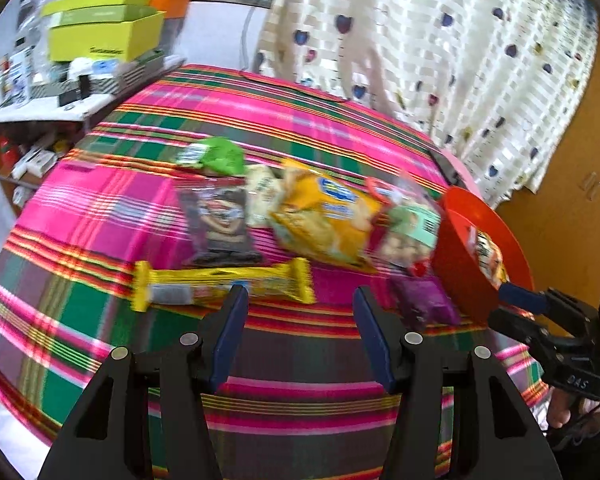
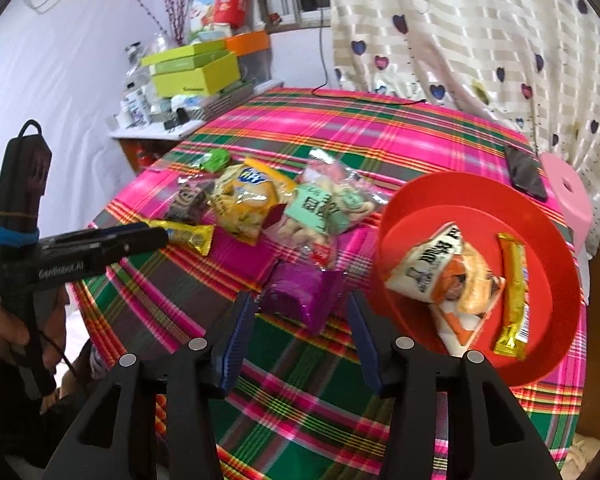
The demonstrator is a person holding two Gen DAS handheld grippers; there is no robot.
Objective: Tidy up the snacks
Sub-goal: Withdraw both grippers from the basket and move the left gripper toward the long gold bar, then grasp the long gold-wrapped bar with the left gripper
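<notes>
Left gripper (image 1: 300,300) hovering spread above yellow bar (image 1: 220,286); right gripper (image 2: 302,306) spread, empty, hanging near purple packet (image 2: 300,292) beside red bowl (image 2: 548,240) on desk (image 2: 300,400).

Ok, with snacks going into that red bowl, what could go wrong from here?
1. The red bowl looks tilted and sits near the table edge; a nudge from the right tongs might tip it or spill its packets.
2. The purple packet lies just ahead of those open tongs, touching the clear cookie bag, so a grab may drag both.
3. The long yellow bar could tilt if the left tongs pinch one end.
</notes>
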